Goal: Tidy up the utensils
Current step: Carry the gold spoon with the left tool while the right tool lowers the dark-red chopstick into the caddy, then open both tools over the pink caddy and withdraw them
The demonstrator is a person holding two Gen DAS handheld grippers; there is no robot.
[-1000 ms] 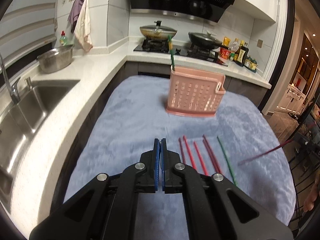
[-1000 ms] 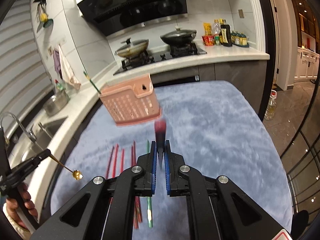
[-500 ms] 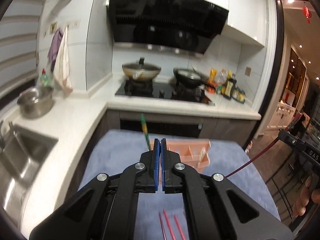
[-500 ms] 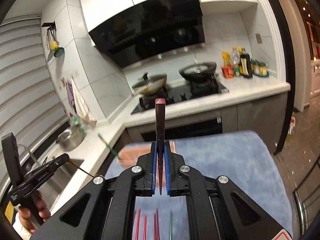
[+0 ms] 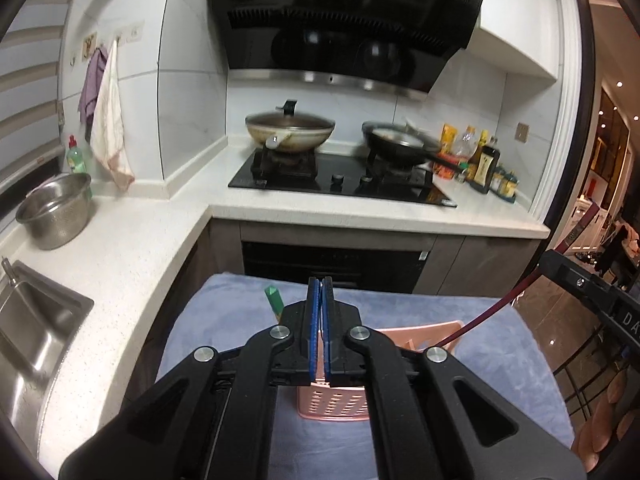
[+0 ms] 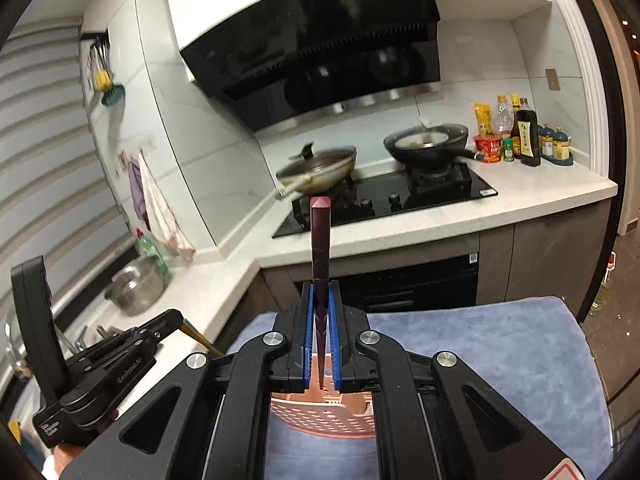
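On the far left, the steel sink (image 5: pixel 36 328) is set into the white counter (image 5: pixel 132 248), and a steel pot (image 5: pixel 54 210) stands behind it. A blue cloth (image 5: pixel 224 312) covers the surface in front of the stove (image 5: pixel 340 182). On this cloth stands the pink basket (image 5: pixel 332 402); a green chopstick (image 5: pixel 274 300) rises out of its left side.

The left gripper (image 5: pixel 320 292) is above the basket, and its fingers (image 5: pixel 314 320) are pressed together. In the right wrist view a thin golden-brown stick (image 6: pixel 198 336) comes out from the tip of this gripper, but its far end is hidden, so I cannot tell what it is.

The right gripper (image 6: pixel 321 292) has its fingers (image 6: pixel 307 328) clamped on a dark red chopstick (image 6: pixel 321 236). The chopstick stands nearly upright, its thick end up. Its thin end points down toward the basket. In the left wrist view the chopstick slants down to the right corner of the basket, and I cannot tell if it touches the rim. Further right, bottles (image 6: pixel 524 136) stand beside the stove.
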